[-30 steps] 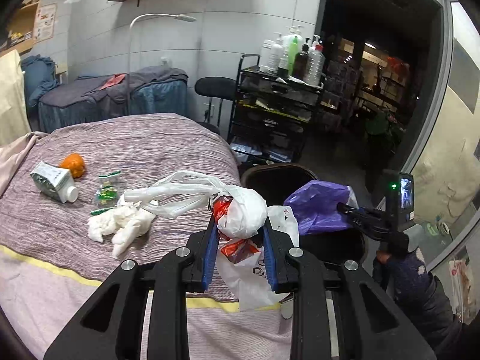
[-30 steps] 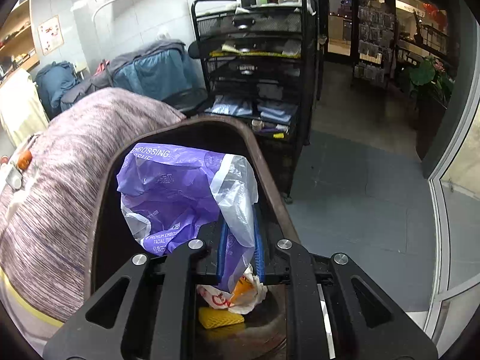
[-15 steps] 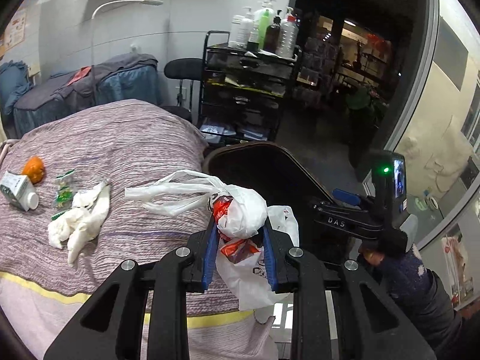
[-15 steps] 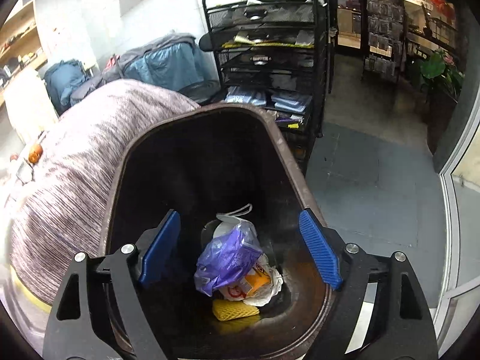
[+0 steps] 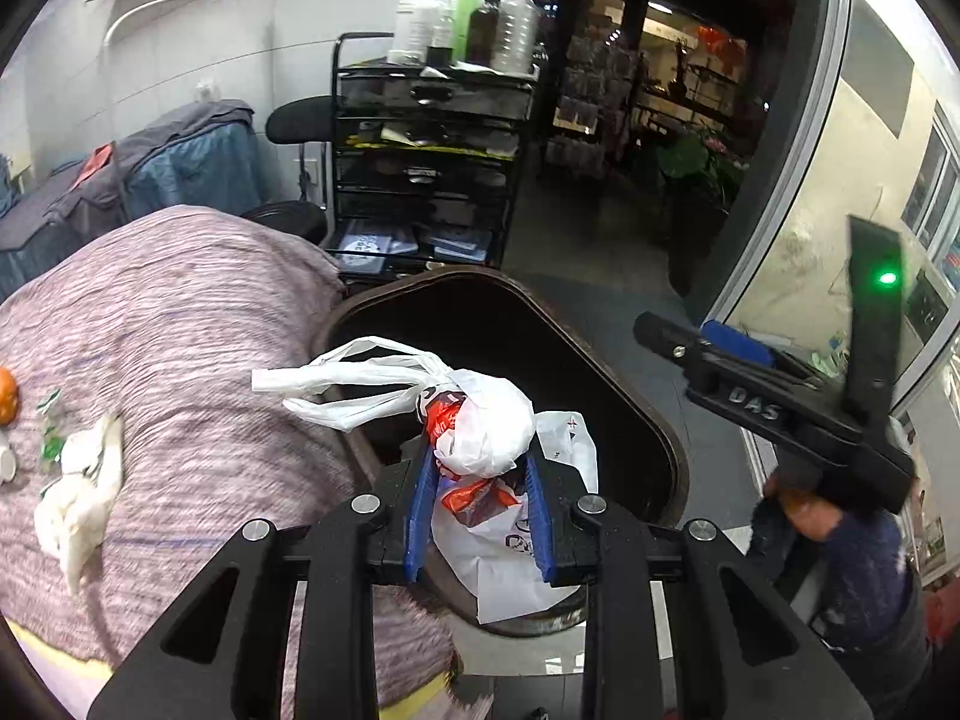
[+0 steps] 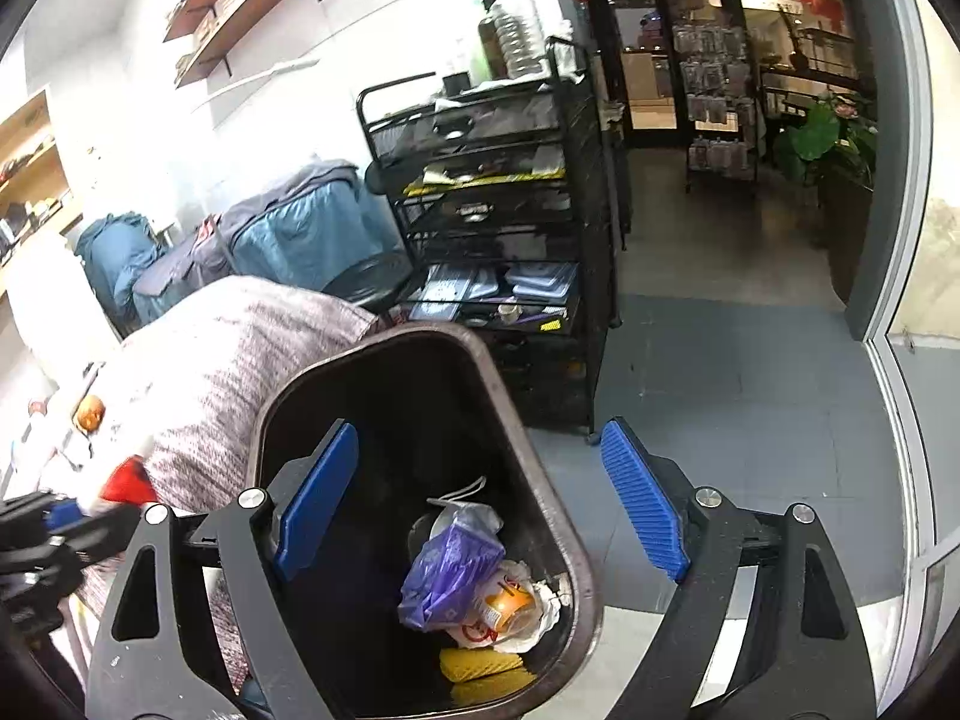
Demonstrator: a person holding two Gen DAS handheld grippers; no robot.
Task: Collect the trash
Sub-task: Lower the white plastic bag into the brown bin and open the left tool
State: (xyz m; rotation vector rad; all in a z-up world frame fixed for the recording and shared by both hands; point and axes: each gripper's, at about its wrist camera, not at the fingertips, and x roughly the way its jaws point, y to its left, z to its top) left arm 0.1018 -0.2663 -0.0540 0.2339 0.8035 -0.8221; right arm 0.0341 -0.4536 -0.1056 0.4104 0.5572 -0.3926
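My left gripper (image 5: 478, 456) is shut on a knotted white plastic bag (image 5: 486, 432) with red print and holds it over the near rim of the dark brown trash bin (image 5: 654, 432). My right gripper (image 6: 480, 492) is open and empty above the same bin (image 6: 528, 450). A purple plastic bag (image 6: 447, 564) lies at the bin's bottom on other wrappers and yellow foam net. The right gripper also shows in the left wrist view (image 5: 708, 342), to the right of the bin. Crumpled white tissue (image 5: 78, 498), a green wrapper (image 5: 51, 444) and an orange (image 5: 6, 396) lie on the striped bed cover.
The bed (image 5: 180, 330) with a purple striped cover is left of the bin. A black wire cart (image 5: 432, 168) with bottles on top stands behind the bin. A black stool (image 5: 300, 120) and a blue-covered bed are at the back. Grey floor (image 6: 750, 390) lies to the right.
My right gripper opened and dropped the purple bag into the bin, then rose. My left gripper carried the white bag rightward from above the bed to over the bin.
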